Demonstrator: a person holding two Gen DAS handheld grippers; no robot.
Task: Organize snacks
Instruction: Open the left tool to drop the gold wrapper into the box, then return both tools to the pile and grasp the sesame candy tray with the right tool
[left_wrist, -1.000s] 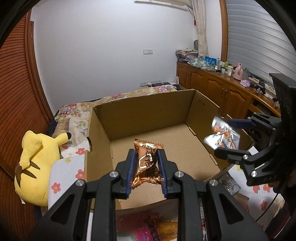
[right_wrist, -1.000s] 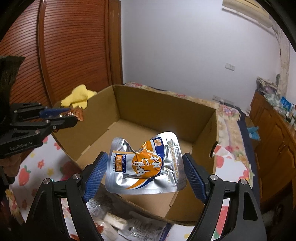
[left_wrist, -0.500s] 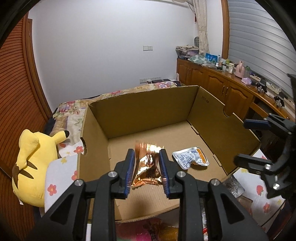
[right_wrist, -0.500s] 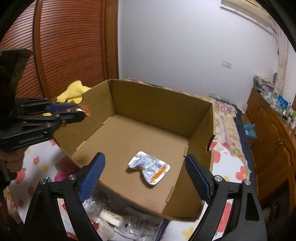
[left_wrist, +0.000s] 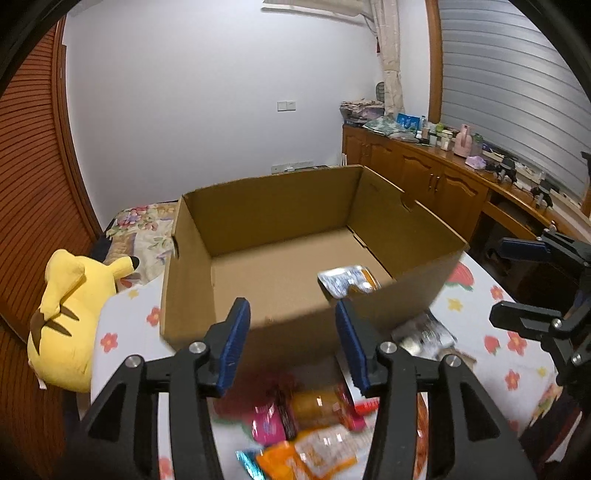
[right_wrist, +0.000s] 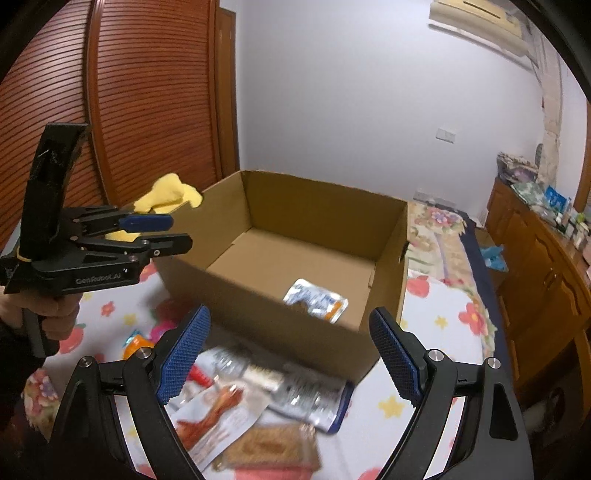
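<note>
Left wrist view: taken from behind the left gripper (left_wrist: 291, 341), angled downward over the near rim of the cardboard box (left_wrist: 295, 321), which fills the frame's centre. Right wrist view: taken likewise from behind the right gripper (right_wrist: 288, 354), the box (right_wrist: 258, 310) at centre, the left gripper (right_wrist: 162, 236) at middle left. Both views share the box interior and the silver packet (left_wrist: 347, 280) (right_wrist: 317, 300) lying inside.

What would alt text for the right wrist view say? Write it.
The open, empty right gripper hangs over loose snack packets on a floral cloth, before a cardboard box holding a silver pouch. At left, the left gripper, jaws opening with nothing between them, is beside the box.
</note>
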